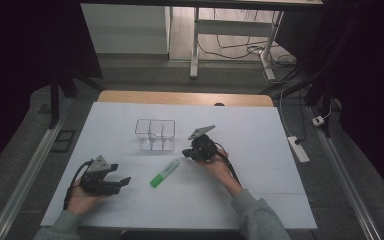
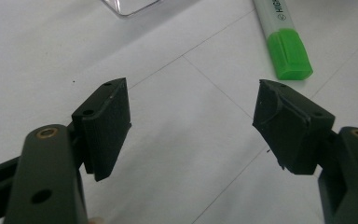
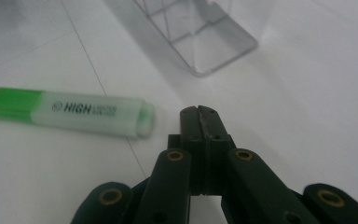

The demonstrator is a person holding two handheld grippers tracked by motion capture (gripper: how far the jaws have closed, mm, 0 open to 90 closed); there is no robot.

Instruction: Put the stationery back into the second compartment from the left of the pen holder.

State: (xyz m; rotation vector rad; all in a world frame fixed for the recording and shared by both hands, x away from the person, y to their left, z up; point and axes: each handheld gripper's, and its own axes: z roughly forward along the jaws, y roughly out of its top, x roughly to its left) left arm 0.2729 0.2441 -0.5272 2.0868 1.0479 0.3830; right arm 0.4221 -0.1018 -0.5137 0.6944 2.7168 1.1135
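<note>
The right gripper (image 3: 199, 112) has its jaws pressed flat together with nothing between them, tip just beside the butt end of the green highlighter (image 3: 70, 112), near but apart from it. The left gripper (image 2: 191, 121) holds its jaws spread wide over bare white surface, the highlighter's capped end (image 2: 289, 53) lying just beyond the jaw on the right of that view.

From the high view, the highlighter (image 1: 164, 173) lies flat and slanted on the white-covered bench (image 1: 260, 200), between the two hands, and the clear divided box (image 1: 155, 134) stands a little farther back, near the right gripper (image 1: 196, 150). The left gripper (image 1: 111, 181) rests low on the bench, well to the left.

The step in hand looks like picking up the pen, probably to drop it into the box. To do it well, the closed right jaws must open first, wider than the barrel, then come down across the barrel's middle rather than along it, so the pads close on its flat sides. Gripping near the cap risks pulling it off; gripping an end lets the pen swing. The open left gripper is the readier alternative.
</note>
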